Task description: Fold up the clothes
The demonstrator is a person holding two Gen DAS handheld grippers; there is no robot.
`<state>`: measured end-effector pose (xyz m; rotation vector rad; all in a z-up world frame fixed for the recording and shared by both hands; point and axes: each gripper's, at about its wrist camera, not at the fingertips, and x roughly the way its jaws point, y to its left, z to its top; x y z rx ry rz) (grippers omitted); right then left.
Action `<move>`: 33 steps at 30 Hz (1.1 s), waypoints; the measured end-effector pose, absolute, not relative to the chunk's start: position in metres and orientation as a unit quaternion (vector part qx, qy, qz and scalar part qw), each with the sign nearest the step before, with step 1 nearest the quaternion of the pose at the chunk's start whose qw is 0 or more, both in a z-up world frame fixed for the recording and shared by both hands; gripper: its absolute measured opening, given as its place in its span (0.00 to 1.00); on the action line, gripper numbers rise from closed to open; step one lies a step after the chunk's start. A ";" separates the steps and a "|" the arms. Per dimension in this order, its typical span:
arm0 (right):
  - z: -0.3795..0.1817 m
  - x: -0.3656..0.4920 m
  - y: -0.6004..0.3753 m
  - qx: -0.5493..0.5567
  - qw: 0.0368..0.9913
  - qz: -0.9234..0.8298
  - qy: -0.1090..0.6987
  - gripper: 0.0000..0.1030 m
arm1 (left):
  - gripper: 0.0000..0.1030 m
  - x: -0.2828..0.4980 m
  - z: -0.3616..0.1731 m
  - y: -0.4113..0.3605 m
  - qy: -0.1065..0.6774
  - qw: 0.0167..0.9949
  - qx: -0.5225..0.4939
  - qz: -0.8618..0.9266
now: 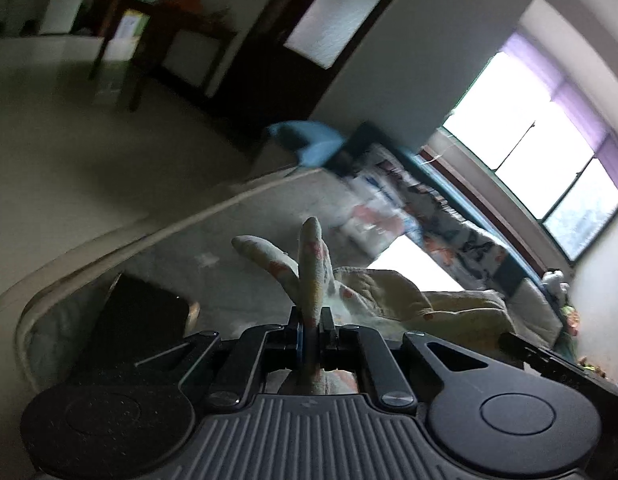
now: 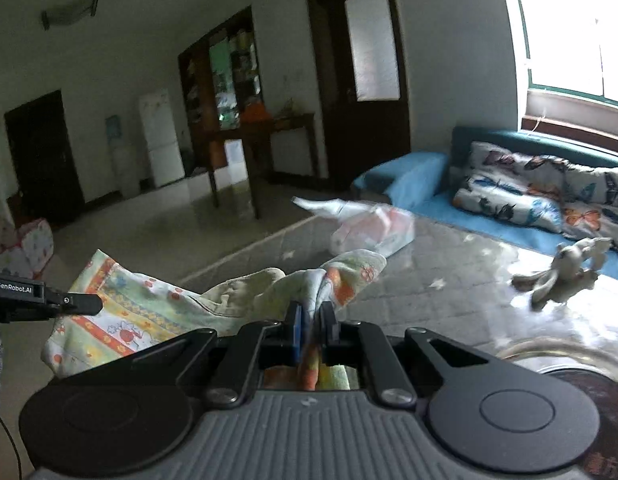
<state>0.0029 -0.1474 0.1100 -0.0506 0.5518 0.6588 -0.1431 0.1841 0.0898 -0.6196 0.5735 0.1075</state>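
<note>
Left wrist view: the left gripper (image 1: 312, 326) has its fingers (image 1: 294, 322) clamped on a fold of the cloth (image 1: 373, 292), a pale yellow piece with orange print. A narrow ridge of the fabric stands up between the fingers, and another lobe sticks out to the left of it. The rest of the cloth trails off to the right, above the grey tabletop (image 1: 229, 248). A dark flat object (image 1: 143, 316) lies on the tabletop at left, near its rounded edge. The view is tilted and blurred. Further back are a sofa (image 1: 441, 208) with patterned cushions, a blue piece (image 1: 309, 142) at its end, a bright window (image 1: 525, 144) and a dark door (image 1: 305, 36).

Right wrist view: the right gripper (image 2: 312, 326) has its fingers (image 2: 295, 324) shut tight on a bunched part of the cloth (image 2: 149, 308), which spreads leftwards, showing striped borders and small cartoon figures. The tip of the left gripper (image 2: 75, 302) reaches in from the left edge and touches the fabric there. On the tabletop (image 2: 449, 280) beyond lie a blurred plastic bag (image 2: 369, 232) and, well to the right, a grey plush toy (image 2: 565, 270). Behind stand the blue sofa (image 2: 421, 184) with butterfly cushions (image 2: 541, 196), the door (image 2: 361, 64), a dark cabinet (image 2: 221, 76) and a white fridge (image 2: 159, 136).
</note>
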 end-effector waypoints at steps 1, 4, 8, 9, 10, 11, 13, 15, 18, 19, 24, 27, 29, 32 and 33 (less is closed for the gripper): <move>0.105 0.005 -0.144 -0.028 0.906 0.320 0.275 0.08 | 0.07 -0.143 0.085 0.187 0.286 0.907 -0.303 0.057; 0.089 0.009 -0.136 -0.040 0.898 0.322 0.297 0.08 | 0.08 -0.141 0.069 0.189 0.311 0.898 -0.306 0.065; 0.070 0.010 -0.132 -0.064 0.894 0.307 0.320 0.08 | 0.08 -0.138 0.056 0.191 0.333 0.889 -0.305 0.075; 0.067 0.011 -0.132 -0.068 0.893 0.302 0.326 0.09 | 0.10 -0.139 0.056 0.190 0.334 0.888 -0.306 0.077; 0.064 0.012 -0.132 -0.070 0.892 0.298 0.332 0.09 | 0.12 -0.140 0.055 0.191 0.335 0.887 -0.307 0.078; 0.061 0.012 -0.133 -0.072 0.891 0.293 0.339 0.10 | 0.13 -0.139 0.055 0.192 0.336 0.888 -0.304 0.082; 0.059 0.012 -0.135 -0.078 0.892 0.284 0.342 0.14 | 0.18 -0.140 0.055 0.193 0.336 0.888 -0.302 0.089; 0.060 0.011 -0.137 -0.087 0.895 0.274 0.341 0.17 | 0.27 -0.143 0.056 0.196 0.334 0.888 -0.301 0.097; 0.063 0.010 -0.139 -0.094 0.900 0.264 0.335 0.19 | 0.37 -0.149 0.059 0.200 0.325 0.893 -0.291 0.114; 0.064 0.010 -0.140 -0.093 0.900 0.265 0.333 0.20 | 0.40 -0.151 0.061 0.202 0.322 0.894 -0.287 0.120; 0.065 0.011 -0.132 -0.088 0.895 0.285 0.332 0.30 | 0.44 -0.142 0.064 0.191 0.321 0.902 -0.269 0.101; 0.060 0.013 -0.122 -0.088 0.889 0.296 0.338 0.32 | 0.47 -0.129 0.061 0.181 0.332 0.904 -0.256 0.084; 0.055 0.015 -0.116 -0.092 0.885 0.302 0.342 0.36 | 0.48 -0.119 0.057 0.174 0.342 0.903 -0.247 0.079; 0.047 0.018 -0.110 -0.097 0.881 0.306 0.348 0.36 | 0.50 -0.104 0.051 0.166 0.355 0.901 -0.240 0.073; 0.045 0.019 -0.109 -0.097 0.880 0.305 0.350 0.36 | 0.50 -0.099 0.050 0.163 0.359 0.900 -0.238 0.072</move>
